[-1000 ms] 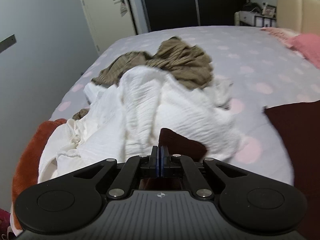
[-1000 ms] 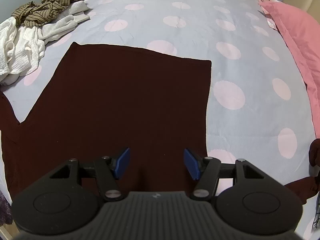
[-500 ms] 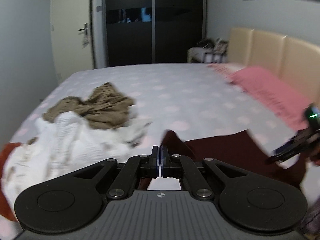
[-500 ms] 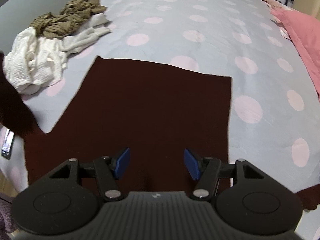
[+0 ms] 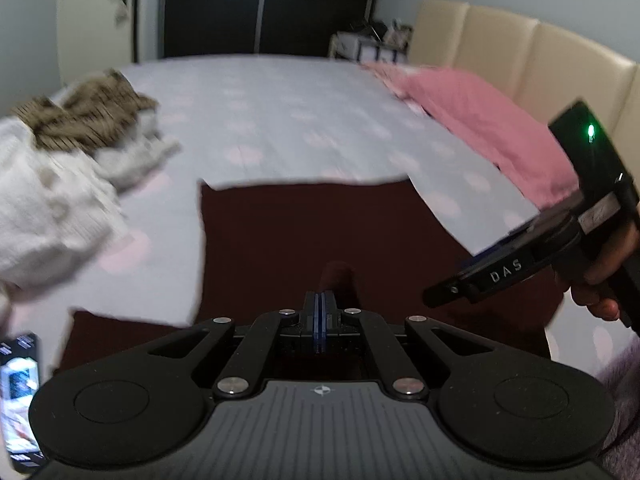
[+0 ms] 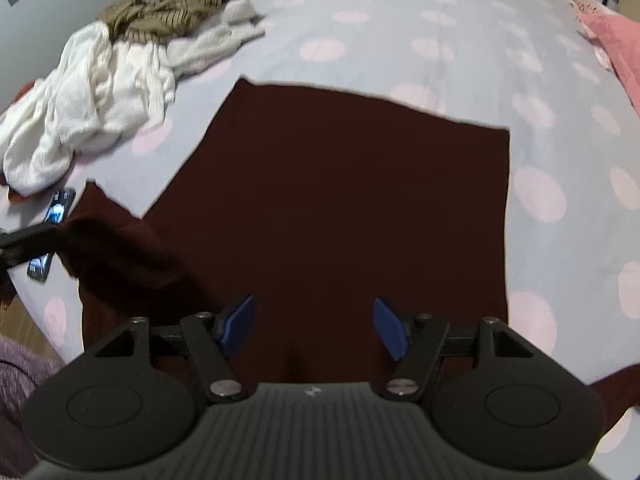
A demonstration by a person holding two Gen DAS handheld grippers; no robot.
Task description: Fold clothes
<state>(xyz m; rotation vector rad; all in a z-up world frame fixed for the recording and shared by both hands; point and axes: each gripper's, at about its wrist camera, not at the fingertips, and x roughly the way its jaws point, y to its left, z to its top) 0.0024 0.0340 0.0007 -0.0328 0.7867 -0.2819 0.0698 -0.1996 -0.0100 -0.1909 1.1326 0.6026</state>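
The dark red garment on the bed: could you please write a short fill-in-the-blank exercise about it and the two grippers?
1. The left gripper is shut on the ____ of the dark red garment.
2. The right gripper hovers over the garment with its jaws ____.
3. A ____ lies on the bed beside the garment.
4. The pile of clothes is still ____.

Missing words: sleeve; open; phone; unfolded

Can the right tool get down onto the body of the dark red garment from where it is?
Probably yes: the right tool is open above the dark red garment, nothing between them. The left tool pinches its sleeve off to the side.
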